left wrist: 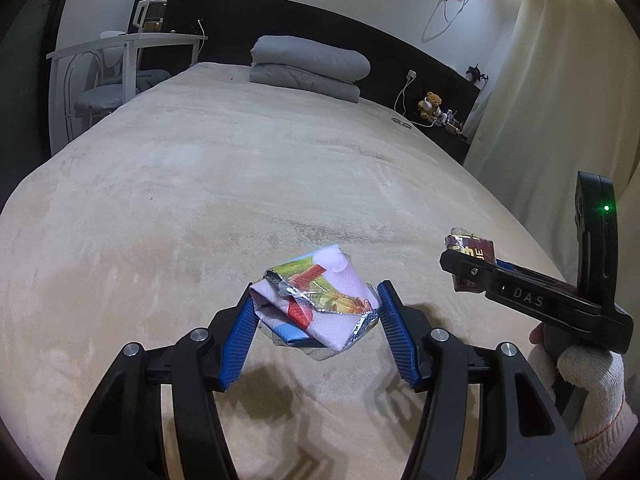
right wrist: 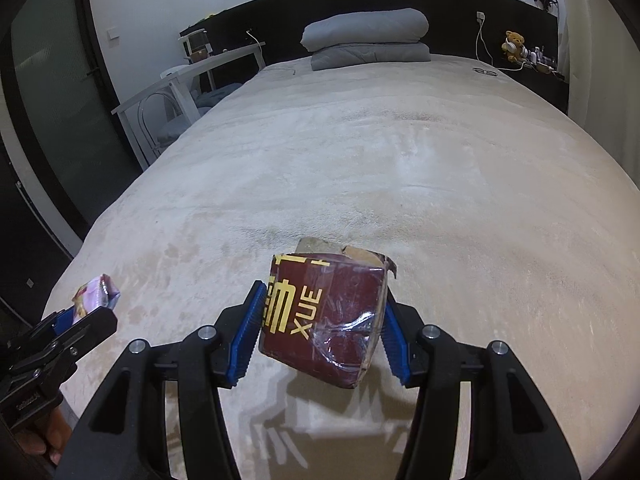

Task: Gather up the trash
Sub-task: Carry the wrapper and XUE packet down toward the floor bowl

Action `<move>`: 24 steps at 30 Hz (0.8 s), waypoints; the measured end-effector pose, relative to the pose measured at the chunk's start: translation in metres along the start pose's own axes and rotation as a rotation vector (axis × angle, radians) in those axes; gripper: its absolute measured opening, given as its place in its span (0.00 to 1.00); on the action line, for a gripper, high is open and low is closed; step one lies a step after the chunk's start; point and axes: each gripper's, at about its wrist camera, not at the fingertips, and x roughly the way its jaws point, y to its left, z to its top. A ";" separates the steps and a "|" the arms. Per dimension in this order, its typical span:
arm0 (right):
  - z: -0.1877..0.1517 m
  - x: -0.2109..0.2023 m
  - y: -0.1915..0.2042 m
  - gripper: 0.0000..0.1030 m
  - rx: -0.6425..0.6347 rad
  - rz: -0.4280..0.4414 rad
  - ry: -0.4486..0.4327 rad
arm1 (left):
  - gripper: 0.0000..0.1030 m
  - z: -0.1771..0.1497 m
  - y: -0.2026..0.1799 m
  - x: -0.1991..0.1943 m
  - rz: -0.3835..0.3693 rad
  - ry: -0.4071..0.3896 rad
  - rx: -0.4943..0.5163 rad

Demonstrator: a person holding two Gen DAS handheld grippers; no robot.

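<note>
A crumpled foil snack wrapper (left wrist: 320,300), pink with colourful print, hangs just above the beige bed (left wrist: 240,180), and my left gripper (left wrist: 316,290) is shut on it, both blue pads pressing its sides. To the right, my right gripper (left wrist: 460,264) is shut on a dark red cardboard box (left wrist: 474,246). In the right wrist view that box (right wrist: 332,312), with yellow lettering and torn clear film, sits squeezed between the pads of the right gripper (right wrist: 324,290), clear of the bed. At the lower left there, the left gripper (right wrist: 88,314) holds the wrapper (right wrist: 96,292).
A folded grey quilt (left wrist: 308,66) lies at the head of the bed, with glasses (left wrist: 401,122) near the right edge. A white table and chair (left wrist: 120,48) stand left of the bed. A teddy bear (left wrist: 430,104) and curtain (left wrist: 560,80) are on the right. A gloved hand (left wrist: 588,380) holds the right gripper.
</note>
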 end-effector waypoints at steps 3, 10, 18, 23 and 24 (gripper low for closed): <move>-0.014 -0.021 0.002 0.53 -0.009 0.011 -0.016 | 0.56 -0.006 -0.009 -0.009 -0.007 -0.010 0.007; -0.047 -0.061 0.000 0.53 -0.005 0.036 -0.026 | 0.56 -0.023 -0.022 -0.024 -0.021 -0.032 0.014; -0.082 -0.095 -0.001 0.53 -0.012 0.067 -0.034 | 0.56 -0.047 -0.036 -0.039 -0.051 -0.032 0.043; -0.098 -0.109 0.002 0.53 -0.025 0.095 -0.036 | 0.56 -0.064 -0.041 -0.050 -0.080 -0.027 0.038; -0.101 -0.111 0.002 0.53 -0.030 0.098 -0.033 | 0.56 -0.067 -0.041 -0.053 -0.087 -0.025 0.035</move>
